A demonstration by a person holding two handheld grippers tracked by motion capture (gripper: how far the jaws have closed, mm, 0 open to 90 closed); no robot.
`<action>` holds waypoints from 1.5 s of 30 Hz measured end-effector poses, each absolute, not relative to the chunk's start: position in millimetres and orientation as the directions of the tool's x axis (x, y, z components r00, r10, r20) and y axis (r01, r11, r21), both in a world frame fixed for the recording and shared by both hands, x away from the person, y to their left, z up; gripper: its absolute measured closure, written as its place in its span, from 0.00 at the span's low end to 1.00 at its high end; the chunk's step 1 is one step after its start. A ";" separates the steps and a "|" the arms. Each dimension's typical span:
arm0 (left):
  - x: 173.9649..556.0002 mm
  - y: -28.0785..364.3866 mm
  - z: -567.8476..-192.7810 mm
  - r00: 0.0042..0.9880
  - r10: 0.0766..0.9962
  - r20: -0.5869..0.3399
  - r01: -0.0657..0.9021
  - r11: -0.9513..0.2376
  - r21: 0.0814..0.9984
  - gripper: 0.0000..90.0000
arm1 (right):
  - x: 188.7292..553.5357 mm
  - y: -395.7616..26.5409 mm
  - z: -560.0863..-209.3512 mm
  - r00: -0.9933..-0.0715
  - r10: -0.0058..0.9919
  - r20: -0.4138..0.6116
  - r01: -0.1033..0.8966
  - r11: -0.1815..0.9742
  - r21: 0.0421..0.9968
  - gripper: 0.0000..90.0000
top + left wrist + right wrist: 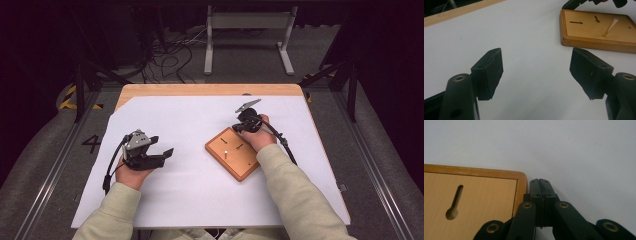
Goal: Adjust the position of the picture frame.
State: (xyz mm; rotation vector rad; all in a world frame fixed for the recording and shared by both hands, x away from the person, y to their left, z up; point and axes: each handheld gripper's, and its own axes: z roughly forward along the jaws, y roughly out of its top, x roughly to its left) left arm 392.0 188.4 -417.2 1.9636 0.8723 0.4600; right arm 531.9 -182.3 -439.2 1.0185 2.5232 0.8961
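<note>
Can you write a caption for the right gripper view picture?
Shut right gripper beside the wooden board's rounded corner on the white table.

Lab or test room, not home. Wooden table (210, 90) covered with white sheet (190, 190), set as work station in dark room. Grey floor (45, 150) around it, metal rails (55, 170) along both sides. Yellow-black hazard tape (67, 97) and painted number (92, 143) on floor at left. Loose cables (170, 57) lying behind table. White metal stand (247, 30) farther back. Dark frame legs (80, 85) at left and right. No furniture or decoration of living space.
</note>
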 end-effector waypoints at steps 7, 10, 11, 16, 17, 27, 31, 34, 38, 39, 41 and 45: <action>392.0 187.7 -417.6 0.683 0.730 -0.024 0.397 -0.343 0.851 0.30 | 531.5 -171.2 -437.7 -0.752 0.657 -0.051 0.488 0.607 0.627 1.00; 392.1 187.5 -417.7 0.684 0.729 -0.022 0.395 -0.344 0.852 0.30 | 529.7 -161.9 -438.2 -0.770 0.635 -0.057 0.469 0.625 0.624 1.00; 392.2 187.5 -417.8 0.684 0.729 -0.023 0.396 -0.344 0.851 0.30 | 528.7 -157.9 -438.2 -0.781 0.622 -0.047 0.465 0.631 0.621 1.00; 392.1 187.1 -418.3 0.683 0.730 -0.023 0.397 -0.345 0.851 0.30 | 523.8 -138.7 -438.4 -0.820 0.570 -0.052 0.423 0.665 0.615 1.00; 392.2 187.0 -418.3 0.684 0.730 -0.022 0.396 -0.346 0.851 0.30 | 523.0 -134.9 -438.2 -0.826 0.561 -0.050 0.418 0.670 0.613 1.00; 392.0 186.3 -418.6 0.688 0.725 -0.024 0.399 -0.350 0.848 0.30 | 511.4 -97.9 -440.0 -0.896 0.443 0.004 0.355 0.710 0.608 1.00; 392.2 186.1 -418.6 0.690 0.723 -0.023 0.399 -0.353 0.846 0.30 | 503.6 -82.9 -439.4 -0.916 0.401 0.015 0.327 0.725 0.607 1.00; 392.0 185.8 -418.8 0.693 0.720 -0.017 0.393 -0.359 0.846 0.30 | 500.7 -83.9 -431.2 -0.913 0.408 -0.001 0.314 0.704 0.637 1.00; 391.2 186.0 -418.7 0.692 0.722 -0.024 0.397 -0.352 0.848 0.30 | 489.1 -100.5 -409.3 -0.900 0.436 -0.009 0.320 0.675 0.665 1.00; 390.9 186.0 -418.6 0.692 0.721 -0.024 0.397 -0.353 0.847 0.30 | 485.5 -104.2 -405.8 -0.899 0.437 -0.007 0.320 0.669 0.671 1.00; 390.5 185.1 -418.8 0.694 0.719 -0.024 0.396 -0.354 0.847 0.30 | 473.0 -115.5 -398.1 -0.901 0.434 -0.010 0.313 0.664 0.679 1.00; 389.6 180.9 -418.2 0.703 0.711 -0.020 0.392 -0.364 0.845 0.30 | 454.3 -128.4 -393.2 -0.901 0.433 0.004 0.320 0.659 0.681 1.00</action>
